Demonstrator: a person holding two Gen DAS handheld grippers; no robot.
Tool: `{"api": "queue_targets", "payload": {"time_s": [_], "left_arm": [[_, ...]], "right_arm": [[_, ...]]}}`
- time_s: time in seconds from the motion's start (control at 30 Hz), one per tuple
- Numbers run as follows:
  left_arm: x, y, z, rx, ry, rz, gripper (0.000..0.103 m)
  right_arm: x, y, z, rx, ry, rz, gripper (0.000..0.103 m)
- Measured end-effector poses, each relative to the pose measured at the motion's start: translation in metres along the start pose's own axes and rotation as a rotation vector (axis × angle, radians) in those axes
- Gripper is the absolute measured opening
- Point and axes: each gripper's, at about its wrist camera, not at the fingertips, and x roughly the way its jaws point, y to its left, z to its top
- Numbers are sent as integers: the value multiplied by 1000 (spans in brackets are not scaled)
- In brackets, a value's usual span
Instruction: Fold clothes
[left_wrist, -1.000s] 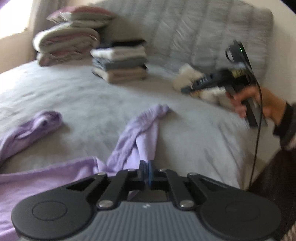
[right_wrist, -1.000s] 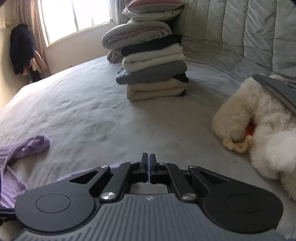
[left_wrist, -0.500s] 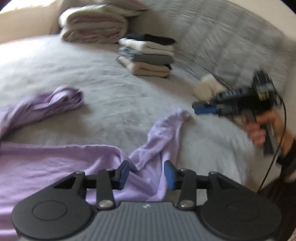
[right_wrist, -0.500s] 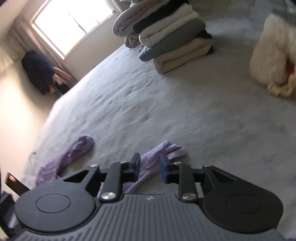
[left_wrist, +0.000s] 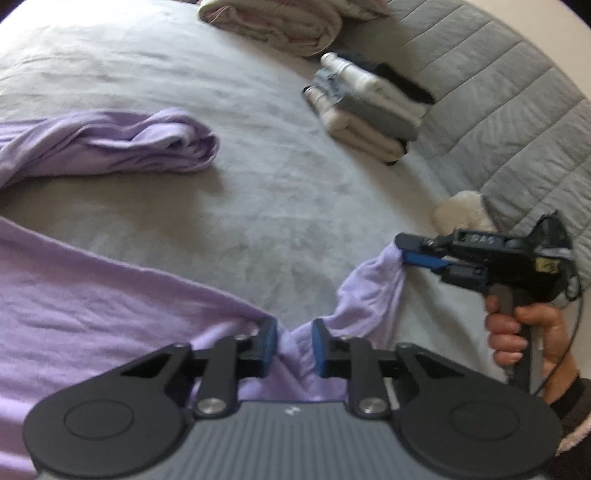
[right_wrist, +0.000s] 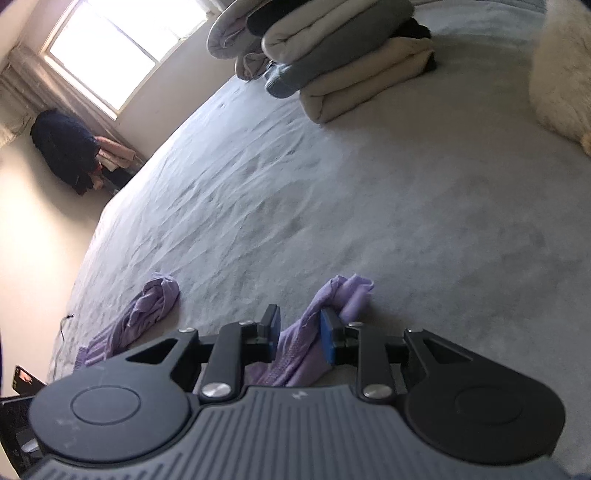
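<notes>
A lilac long-sleeved top (left_wrist: 92, 302) lies spread on the grey bed (left_wrist: 258, 206). One sleeve (left_wrist: 129, 144) is bunched at the far left. The other sleeve (left_wrist: 373, 291) runs to the right. My left gripper (left_wrist: 294, 345) is open, with cloth near that sleeve's base between its blue pads. My right gripper (left_wrist: 410, 253), held by a hand (left_wrist: 524, 332), sits at the sleeve's end. In the right wrist view the right gripper (right_wrist: 301, 336) is open with the sleeve end (right_wrist: 347, 291) lying between its fingers; the far sleeve (right_wrist: 147, 310) shows to the left.
A stack of folded clothes (left_wrist: 369, 107) (right_wrist: 351, 62) stands near the quilted grey headboard (left_wrist: 498, 92), with rolled bedding (left_wrist: 280, 22) behind it. A white fluffy toy (left_wrist: 461, 214) (right_wrist: 565, 74) lies on the right. Dark clothing (right_wrist: 66, 147) hangs by the window (right_wrist: 110, 48).
Both grippers went from shut to open. The left one let go of the lilac cloth and tipped downward. The right one came down onto the end of the near sleeve.
</notes>
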Motion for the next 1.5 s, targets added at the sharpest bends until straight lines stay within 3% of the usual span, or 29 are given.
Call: {"api": "queue_targets", "payload": {"time_s": [0.07, 0.23, 0.37, 0.43, 0.5, 0.63, 0.73, 0.8, 0.83, 1.03, 1.07, 1.1, 1.2, 1.27, 1.5], "left_arm": [[0, 3, 1, -11, 0, -1, 4], [-11, 9, 5, -62, -56, -53, 2], [-19, 17, 7, -124, -152, -69, 2], [-25, 23, 8, -163, -229, -46, 2], [-31, 28, 9, -201, -295, 19, 4], [-36, 31, 12, -200, -298, 58, 8], [-37, 24, 12, -156, -277, 35, 22], [-36, 16, 11, -106, -255, 16, 30], [-35, 11, 10, -76, -242, 2, 31], [-29, -26, -4, 153, -188, -80, 41], [-27, -33, -7, 194, -177, -100, 44], [-24, -40, -12, 239, -161, -112, 45], [-15, -58, -29, 369, -122, -98, 46], [-11, -69, -39, 446, -106, -64, 46], [-14, -87, -42, 477, -80, -59, 46]], "right_arm": [[2, 1, -1, -7, 2, -16, 8], [-3, 2, 3, 12, -32, -3, 6], [-3, 2, 8, 46, -102, 27, 6], [-1, 1, 9, 63, -155, 36, 6], [2, 0, 11, 85, -194, 52, 15], [-1, -6, 15, 118, -186, 53, 15], [-5, -6, 17, 101, -178, 3, 18], [-10, -7, 16, 84, -172, -37, 41], [-13, -7, 15, 74, -172, -56, 44], [-13, 1, 2, -101, -140, -195, 44], [-8, 2, -2, -148, -128, -213, 37], [-2, 3, -6, -197, -114, -230, 22], [1, 1, -21, -306, -123, -283, 1], [-8, -5, -22, -270, -130, -268, 1], [-64, -27, -32, -175, -145, -260, 1]]}}
